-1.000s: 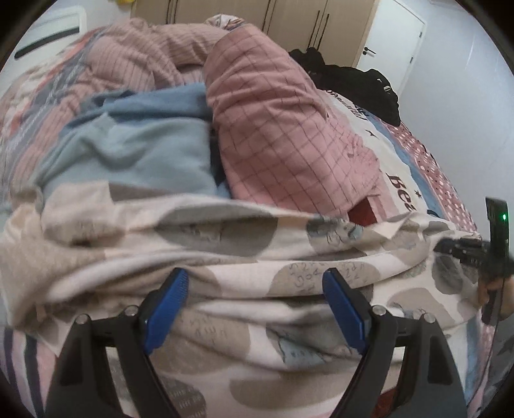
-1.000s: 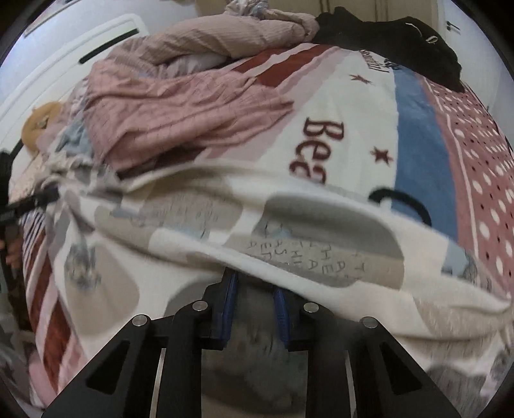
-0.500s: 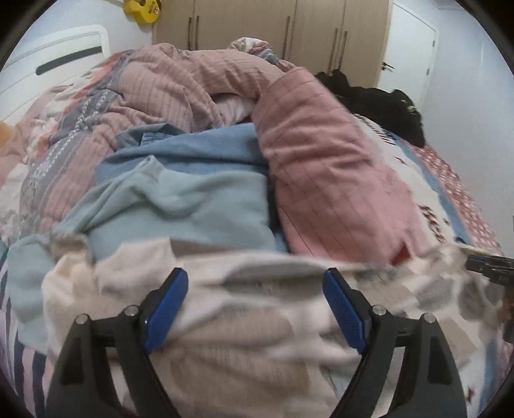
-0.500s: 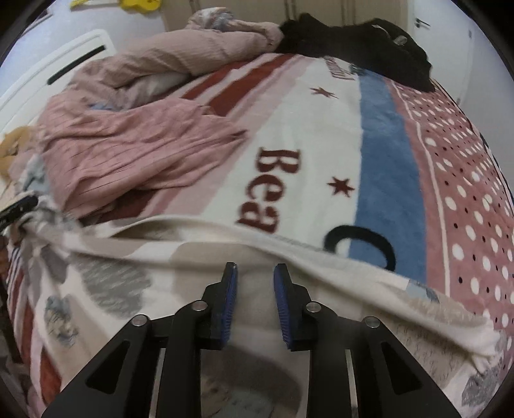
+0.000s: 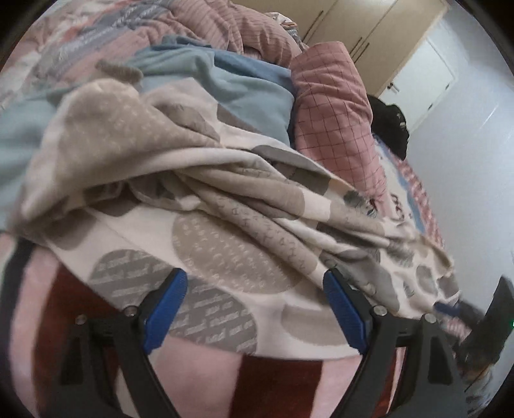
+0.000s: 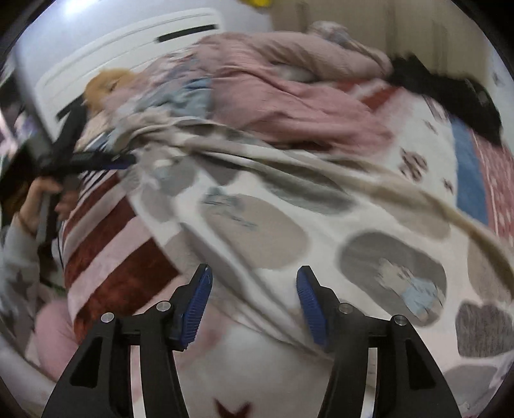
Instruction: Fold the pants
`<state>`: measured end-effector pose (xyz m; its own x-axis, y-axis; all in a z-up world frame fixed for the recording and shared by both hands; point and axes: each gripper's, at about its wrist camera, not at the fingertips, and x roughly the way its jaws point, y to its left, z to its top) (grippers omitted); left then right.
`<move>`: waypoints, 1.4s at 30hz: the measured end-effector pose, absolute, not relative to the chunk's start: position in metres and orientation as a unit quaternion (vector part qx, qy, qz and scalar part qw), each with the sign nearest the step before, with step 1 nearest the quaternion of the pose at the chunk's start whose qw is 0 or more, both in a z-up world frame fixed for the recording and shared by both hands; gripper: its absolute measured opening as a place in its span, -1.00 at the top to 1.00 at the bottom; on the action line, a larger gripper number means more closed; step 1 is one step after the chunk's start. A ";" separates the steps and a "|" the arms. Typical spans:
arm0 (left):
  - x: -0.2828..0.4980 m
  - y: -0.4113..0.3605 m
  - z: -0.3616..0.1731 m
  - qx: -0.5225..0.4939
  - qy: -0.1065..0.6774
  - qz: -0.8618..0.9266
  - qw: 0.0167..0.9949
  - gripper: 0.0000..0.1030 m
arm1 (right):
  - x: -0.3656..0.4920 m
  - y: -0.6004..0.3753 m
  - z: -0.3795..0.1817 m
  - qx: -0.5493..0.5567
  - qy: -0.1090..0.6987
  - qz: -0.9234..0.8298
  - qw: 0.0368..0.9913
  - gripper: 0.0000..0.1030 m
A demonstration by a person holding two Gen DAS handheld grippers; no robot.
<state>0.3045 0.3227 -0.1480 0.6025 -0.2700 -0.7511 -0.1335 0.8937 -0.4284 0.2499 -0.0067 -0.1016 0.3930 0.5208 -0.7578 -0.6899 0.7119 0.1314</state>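
Note:
The pants point(image 5: 244, 225) are cream with grey and beige blotches and lie rumpled across the bed; they also fill the right wrist view point(image 6: 289, 218). My left gripper point(image 5: 253, 308) is open, its blue pads wide apart just above the pants' near edge, holding nothing. My right gripper point(image 6: 253, 305) is open over the pants and holds nothing. The right gripper also shows at the lower right of the left wrist view point(image 5: 475, 321). The left gripper shows at the left of the right wrist view point(image 6: 93, 157).
A striped pink and red blanket point(image 5: 225, 379) covers the bed. A light blue garment point(image 5: 244, 86) and a pink checked garment point(image 5: 334, 128) lie behind the pants. Black clothes point(image 6: 449, 96) lie at the far end. Wardrobe doors point(image 5: 369, 29) stand beyond.
My right gripper has opened and let go of the pants, which now lie on the bed. Both grippers have swung and dropped closer to the fabric.

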 end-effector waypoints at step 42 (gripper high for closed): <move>0.264 0.426 -0.147 -0.281 0.395 0.093 0.870 -0.24 | 0.256 0.041 -0.128 -0.084 0.421 0.406 0.807 0.03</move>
<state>0.2644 0.4260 -0.1466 0.6709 -0.0599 -0.7391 -0.3843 0.8243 -0.4157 0.2563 0.0413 -0.1277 0.3151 0.5841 -0.7480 -0.7256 0.6563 0.2068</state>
